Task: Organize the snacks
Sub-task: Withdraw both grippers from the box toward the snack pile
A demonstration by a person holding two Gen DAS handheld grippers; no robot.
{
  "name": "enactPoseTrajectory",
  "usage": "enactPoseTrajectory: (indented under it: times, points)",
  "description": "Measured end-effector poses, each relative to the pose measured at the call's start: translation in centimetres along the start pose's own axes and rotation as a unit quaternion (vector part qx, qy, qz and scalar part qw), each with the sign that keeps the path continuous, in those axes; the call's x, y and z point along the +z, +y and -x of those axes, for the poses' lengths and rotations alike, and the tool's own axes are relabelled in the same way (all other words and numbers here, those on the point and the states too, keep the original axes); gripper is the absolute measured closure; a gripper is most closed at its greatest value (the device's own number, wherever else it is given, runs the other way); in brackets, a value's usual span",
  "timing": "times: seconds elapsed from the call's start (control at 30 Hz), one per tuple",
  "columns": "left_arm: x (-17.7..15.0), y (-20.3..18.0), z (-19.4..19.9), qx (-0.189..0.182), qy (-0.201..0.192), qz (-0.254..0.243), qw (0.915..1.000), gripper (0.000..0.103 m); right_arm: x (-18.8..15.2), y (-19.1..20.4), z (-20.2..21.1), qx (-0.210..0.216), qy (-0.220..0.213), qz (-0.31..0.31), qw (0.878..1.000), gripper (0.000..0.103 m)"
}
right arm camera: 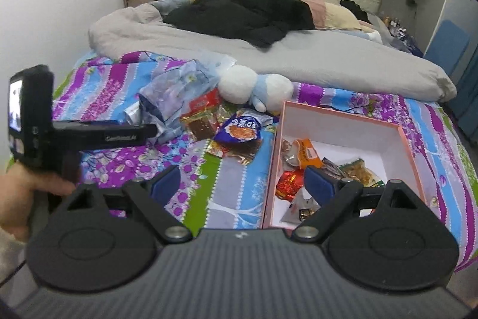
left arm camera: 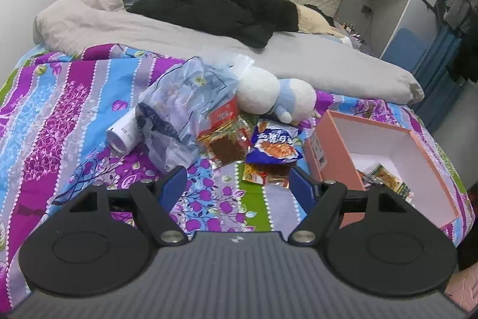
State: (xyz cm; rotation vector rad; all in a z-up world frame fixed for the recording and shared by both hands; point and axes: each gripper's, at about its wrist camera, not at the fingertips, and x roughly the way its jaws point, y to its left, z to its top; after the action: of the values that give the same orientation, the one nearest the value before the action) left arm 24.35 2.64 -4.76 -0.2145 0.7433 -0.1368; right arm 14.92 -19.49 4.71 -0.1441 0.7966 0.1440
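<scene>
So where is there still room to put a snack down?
The far half of the pink box shows bare white floor; its near end is crowded with snack packets. The bedspread between the box and the open right gripper is bare too. The snack pile beside the plush toy is crowded.

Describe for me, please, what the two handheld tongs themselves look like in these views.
Both tongs, the left tongs and the right tongs, look alike: a grey ribbed body with a small white logo, two round black discs, black angled arms with silver rivets, and blue finger pads. From the right wrist view, the left unit's black handle carries a small lit screen and faint white lettering.
</scene>
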Motion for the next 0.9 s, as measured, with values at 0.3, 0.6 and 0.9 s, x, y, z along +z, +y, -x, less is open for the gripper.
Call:
enactPoseTrajectory:
  times: [0.3,0.6,0.9]
  points:
    - [-0.5,-0.1,-0.7,-0.011,0.004,0.004,0.9999,0.024,0.2,3.9,-0.3,0.011,-0.022,0.068,0.997,0.012]
    - [-2.1,1.2,-1.1,-0.012,0.013,0.021,0.9996,0.024,0.8,3.3,-5.6,0.003,0.064,0.057,0.996,0.012]
    - [-3.0,3.7,-1.1,0.006,0.006,0.026,0.9996,0.024,1.3,3.2,-5.5,-0.11,-0.01,0.147,0.983,0.012]
